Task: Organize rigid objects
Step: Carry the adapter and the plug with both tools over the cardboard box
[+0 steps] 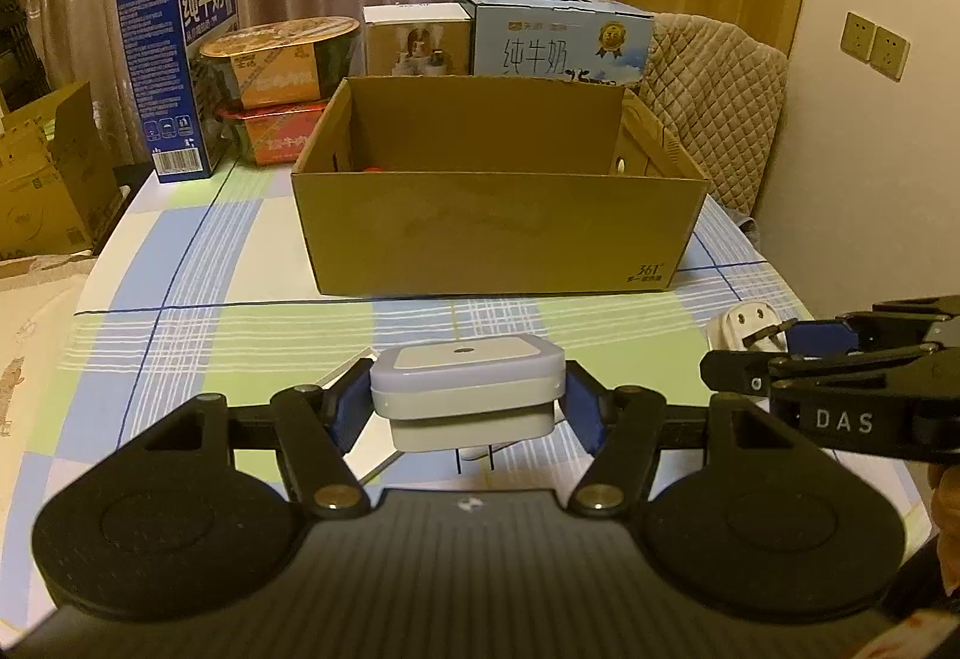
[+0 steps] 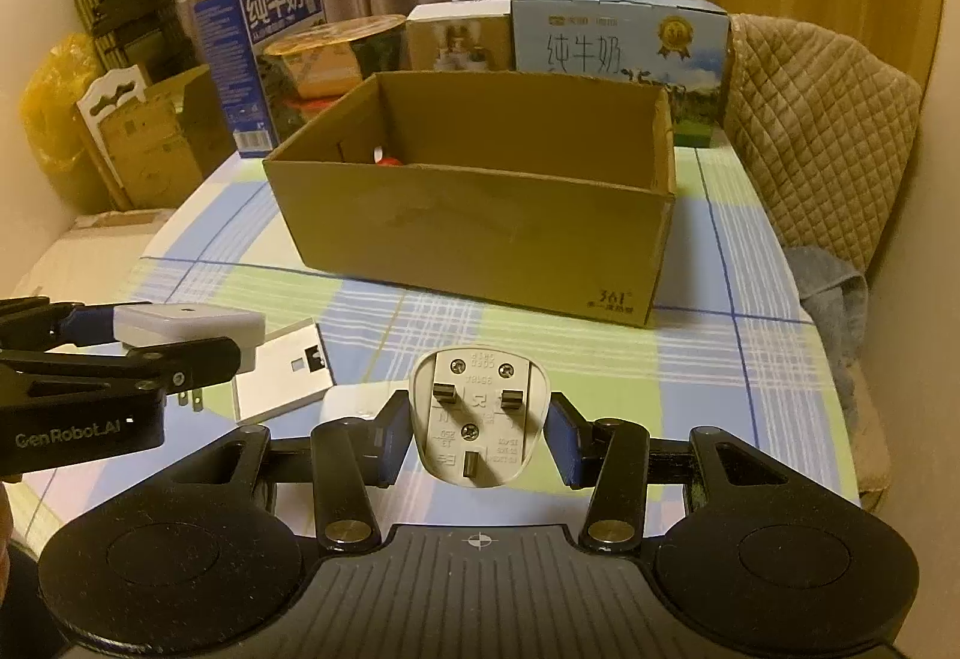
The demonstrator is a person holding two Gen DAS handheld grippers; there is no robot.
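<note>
Left wrist view: the left gripper [image 1: 468, 398] is clamped on a white night-light adapter [image 1: 468, 380], held above the checked tablecloth [image 1: 180, 251]. The open cardboard box [image 1: 498, 233] stands beyond it. The right gripper [image 1: 780, 341] enters at right.

Right wrist view: the right gripper [image 2: 477, 434] grips a white three-pin plug [image 2: 477, 419], pins up. A flat white socket plate [image 2: 282, 377] lies on the cloth at near left. The box [image 2: 480, 239] sits farther off, something red [image 2: 389, 161] inside.
</note>
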